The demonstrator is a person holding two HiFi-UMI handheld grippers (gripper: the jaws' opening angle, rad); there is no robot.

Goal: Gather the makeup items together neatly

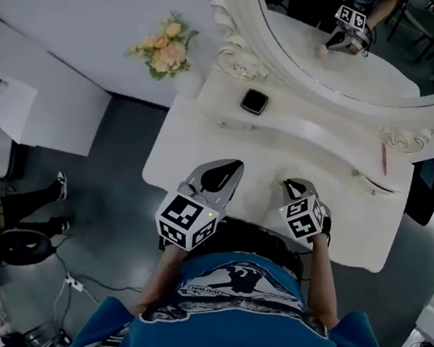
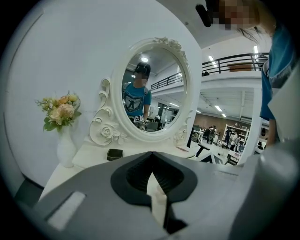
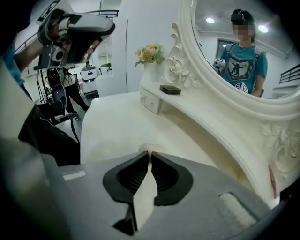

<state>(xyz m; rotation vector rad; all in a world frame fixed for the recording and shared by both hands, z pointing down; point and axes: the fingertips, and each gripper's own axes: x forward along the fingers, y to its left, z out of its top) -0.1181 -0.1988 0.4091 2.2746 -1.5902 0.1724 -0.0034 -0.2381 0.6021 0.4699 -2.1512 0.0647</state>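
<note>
On the raised shelf of the white dressing table lies a black square compact. A thin pink pencil rests at the shelf's right end. A small round cream puff sits on the tabletop at the tips of my right gripper, whose jaws are pinched together on its near edge. My left gripper hovers over the table's front left, shut and empty.
A big oval mirror in a carved white frame stands behind the shelf. A white vase of pale flowers is at the far left. Equipment, cables and someone's legs are on the floor to the left.
</note>
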